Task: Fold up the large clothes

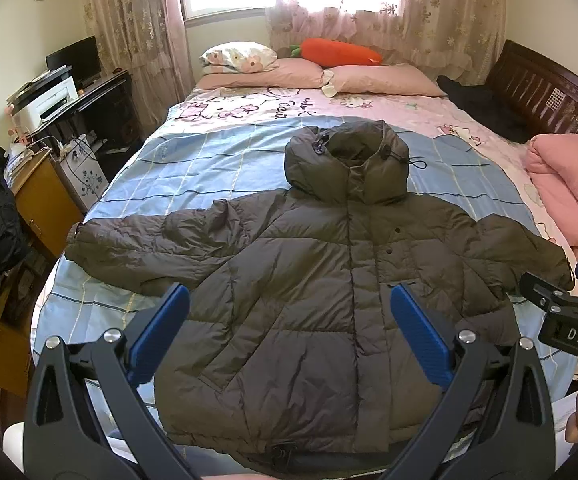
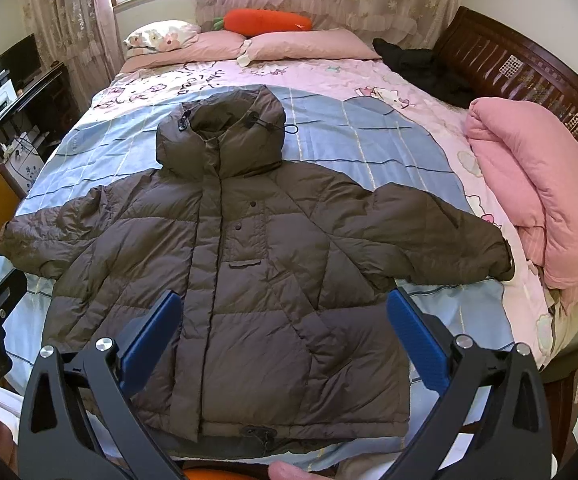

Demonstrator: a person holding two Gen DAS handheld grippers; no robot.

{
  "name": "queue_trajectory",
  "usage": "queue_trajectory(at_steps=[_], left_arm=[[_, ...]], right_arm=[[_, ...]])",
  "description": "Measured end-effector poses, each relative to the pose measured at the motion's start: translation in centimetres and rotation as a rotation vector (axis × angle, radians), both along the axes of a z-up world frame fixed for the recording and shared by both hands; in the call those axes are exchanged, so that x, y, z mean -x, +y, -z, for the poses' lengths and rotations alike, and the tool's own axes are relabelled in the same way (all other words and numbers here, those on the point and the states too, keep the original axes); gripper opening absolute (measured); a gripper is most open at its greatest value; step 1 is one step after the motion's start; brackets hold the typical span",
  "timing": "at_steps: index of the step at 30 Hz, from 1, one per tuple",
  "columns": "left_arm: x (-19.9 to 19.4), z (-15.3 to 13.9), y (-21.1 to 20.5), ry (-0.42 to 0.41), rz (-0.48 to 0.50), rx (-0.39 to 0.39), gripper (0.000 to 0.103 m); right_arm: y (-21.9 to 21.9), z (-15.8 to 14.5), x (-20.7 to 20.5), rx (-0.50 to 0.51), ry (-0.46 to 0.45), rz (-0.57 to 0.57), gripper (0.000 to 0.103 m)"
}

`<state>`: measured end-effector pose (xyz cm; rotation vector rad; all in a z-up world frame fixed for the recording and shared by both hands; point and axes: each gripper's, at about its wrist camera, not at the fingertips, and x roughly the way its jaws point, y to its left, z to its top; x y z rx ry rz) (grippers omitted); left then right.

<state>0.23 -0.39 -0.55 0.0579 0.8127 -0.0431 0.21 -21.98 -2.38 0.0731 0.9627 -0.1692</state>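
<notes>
A large olive-brown hooded puffer jacket [image 1: 309, 280] [image 2: 241, 264] lies flat, front up, on the bed, both sleeves spread out sideways and the hood pointing toward the pillows. My left gripper [image 1: 289, 304] hovers open above the jacket's lower half, its blue pads wide apart and empty. My right gripper [image 2: 285, 308] is likewise open over the lower body of the jacket, holding nothing. The right gripper's black body [image 1: 561, 312] shows at the right edge of the left wrist view, beside the jacket's right cuff.
The bed [image 1: 169, 168] has a blue-checked and pink cartoon cover. Pink pillows [image 1: 381, 80] and an orange carrot plush [image 1: 341, 52] lie at its head. A folded pink quilt [image 2: 537, 184] and a dark garment [image 2: 421, 64] sit on the right; a desk with a printer [image 1: 49, 100] stands left.
</notes>
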Motion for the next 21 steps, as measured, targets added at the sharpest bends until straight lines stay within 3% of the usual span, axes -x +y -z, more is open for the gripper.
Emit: queue_trajectory(at_steps=[21], left_arm=[[-0.09,0.23,-0.27,0.006,-0.001,-0.014,0.101]], right_arm=[[0.35,0.15,-0.04,0.0,0.002,-0.002,0.102]])
